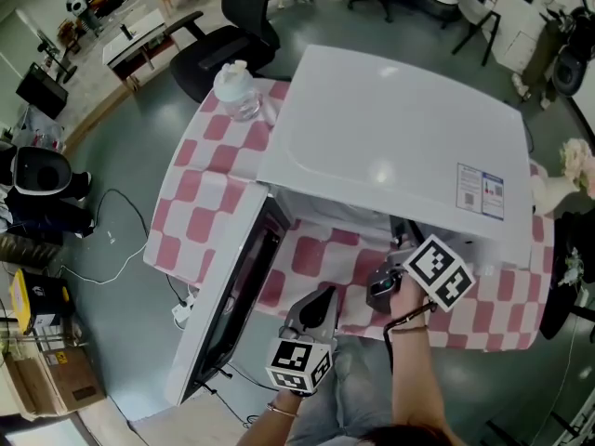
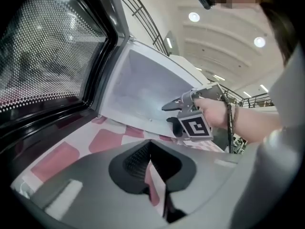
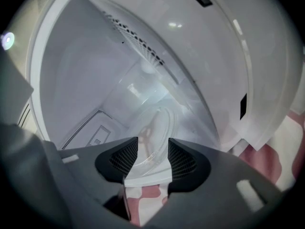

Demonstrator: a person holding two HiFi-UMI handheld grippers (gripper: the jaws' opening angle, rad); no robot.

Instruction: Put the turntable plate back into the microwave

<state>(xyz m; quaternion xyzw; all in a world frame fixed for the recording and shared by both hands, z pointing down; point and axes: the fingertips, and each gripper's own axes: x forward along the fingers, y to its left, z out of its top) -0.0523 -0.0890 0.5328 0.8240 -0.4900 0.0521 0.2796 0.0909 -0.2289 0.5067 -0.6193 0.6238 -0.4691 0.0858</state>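
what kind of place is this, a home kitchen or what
Probably an open office or lab workspace, not a home kitchen: a black office chair, a desk beyond it, and the microwave standing on a checked-cloth table.

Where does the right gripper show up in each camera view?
Head view: right gripper lower centre, at the mouth of the microwave.
Left gripper view: right gripper right of centre, in front of the microwave.
Right gripper view: right gripper bottom centre, jaws apart.
Shared landmark: the pink-checked cloth.
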